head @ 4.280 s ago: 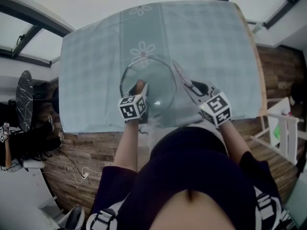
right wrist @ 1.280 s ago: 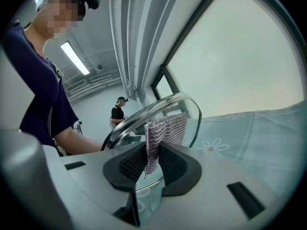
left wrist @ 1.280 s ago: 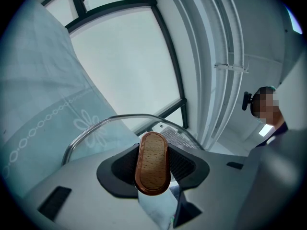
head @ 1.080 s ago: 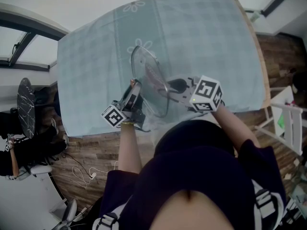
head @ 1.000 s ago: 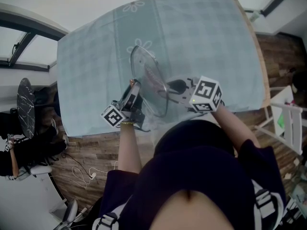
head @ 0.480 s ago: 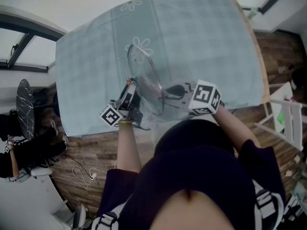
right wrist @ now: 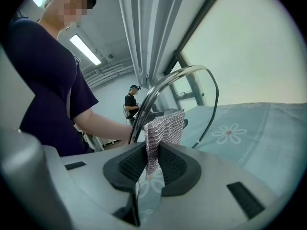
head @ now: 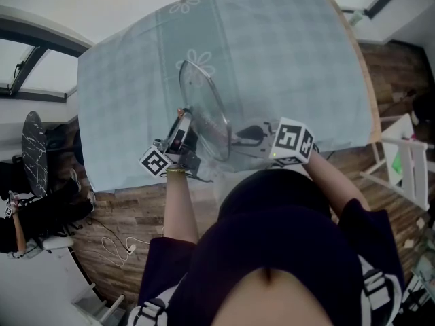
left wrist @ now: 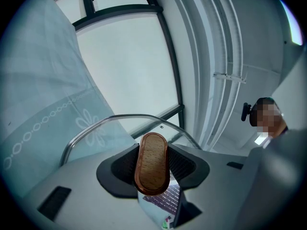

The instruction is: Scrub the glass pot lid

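Left of centre in the head view, my left claw (head: 183,131) pinches the wooden knob (left wrist: 152,159) of the glass lid (head: 202,107). The left gripper view shows it closed tight on both sides of that knob. The lid stands on edge over the worktop (head: 292,60), tilted, with its rim (left wrist: 120,117) arcing across the middle of the frame. I cannot tell whether its lower edge rests on the worktop.

Right of the lid, my right claw (head: 255,138) is pressed together on a mesh scrubbing cloth (right wrist: 164,126). The cloth's free end pokes up just beside the rim, and I cannot tell whether it touches the glass.

I see 3 risks from here:
- The knob is smooth and held at only 2 contact faces. A hard scrub far from it would lever the lid, and it could twist or slip out and strike the worktop.
- Only a thin strip of cloth is clamped, so dragging it over the rim could pull it free.
- If the cloth folds back, the bare claw would hit the glass.
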